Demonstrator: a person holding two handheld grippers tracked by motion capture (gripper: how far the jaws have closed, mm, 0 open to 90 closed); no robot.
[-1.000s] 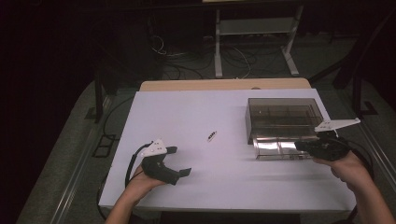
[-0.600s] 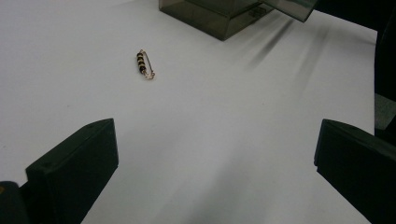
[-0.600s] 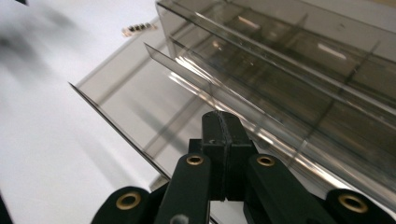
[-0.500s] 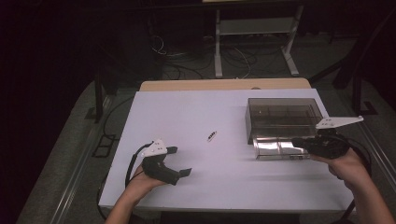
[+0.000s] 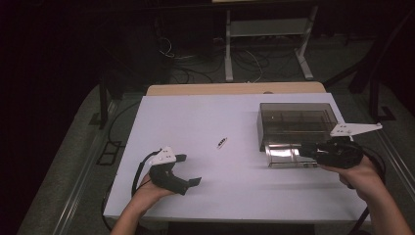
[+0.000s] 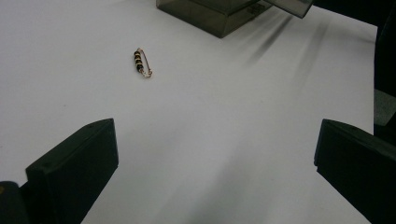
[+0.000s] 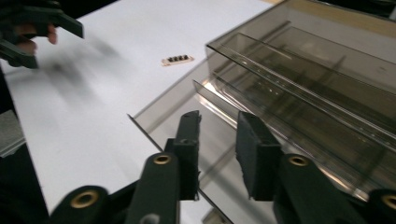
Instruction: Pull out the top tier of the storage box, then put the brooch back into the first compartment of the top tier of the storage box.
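Note:
A smoky clear box (image 5: 296,122) (image 6: 210,14) (image 7: 327,84) stands at the table's right, its drawer (image 5: 286,157) (image 7: 163,121) pulled out toward me. My right gripper (image 5: 304,150) (image 7: 217,126) is at the drawer's front edge. Its jaws have just been opening, and they stand a little apart over the thin front wall without pressing on it. A small beaded pin (image 5: 221,143) (image 6: 141,63) (image 7: 177,59) lies alone mid-table. My left gripper (image 5: 190,170) (image 6: 215,154) rests open on the table near the front left, nothing between its jaws, the pin well ahead of it.
The white table top (image 5: 205,117) has a wooden strip (image 5: 235,89) along its far edge. Cables and a metal stand (image 5: 266,44) sit on the dark floor beyond. A cable (image 5: 142,169) loops from the left gripper.
The right hand has shifted only slightly at the drawer's front. The left hand and the pin have stayed where they were.

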